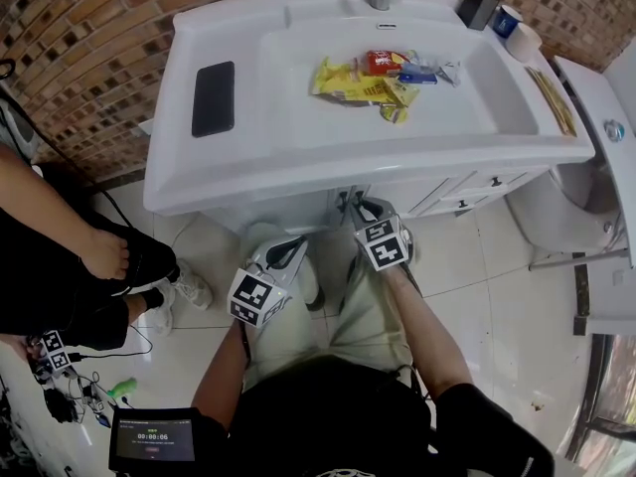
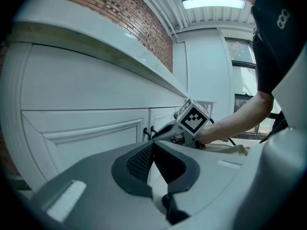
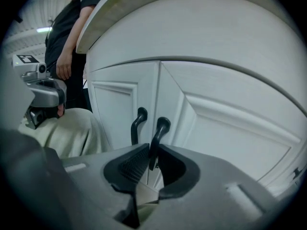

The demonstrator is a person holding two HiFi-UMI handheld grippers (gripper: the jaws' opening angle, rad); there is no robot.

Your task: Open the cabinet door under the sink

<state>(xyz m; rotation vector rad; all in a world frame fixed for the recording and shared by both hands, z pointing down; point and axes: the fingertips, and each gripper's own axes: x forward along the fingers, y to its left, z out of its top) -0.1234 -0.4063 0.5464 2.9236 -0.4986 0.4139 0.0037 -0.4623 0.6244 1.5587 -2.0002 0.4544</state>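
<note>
1. In the head view, the left gripper [image 1: 288,254] is held low over our knees, short of the cabinet front. The left gripper view shows its jaws pressed together with nothing between them.
2. Just beyond it and to its right, the right gripper [image 1: 360,207] reaches under the overhanging edge of the sink [image 1: 199,28].
3. In the right gripper view, the right gripper [image 3: 152,150] has its jaws drawn narrow on a black handle [image 3: 160,127]. The pads clamp the handle's lower part.
4. This handle is mounted on the cabinet door [image 3: 225,128], a white panelled door directly below the sink. We see the door lying flush with its neighbour.
5. A second handle [image 3: 138,122] stands just beside the first, on the neighbouring door, and is not gripped.
6. Farther on, a black phone [image 1: 213,97] lies on the sink's left ledge and several packets [image 1: 363,82] lie in the basin.
7. A brick wall [image 1: 89,48] stands behind the sink.
</note>
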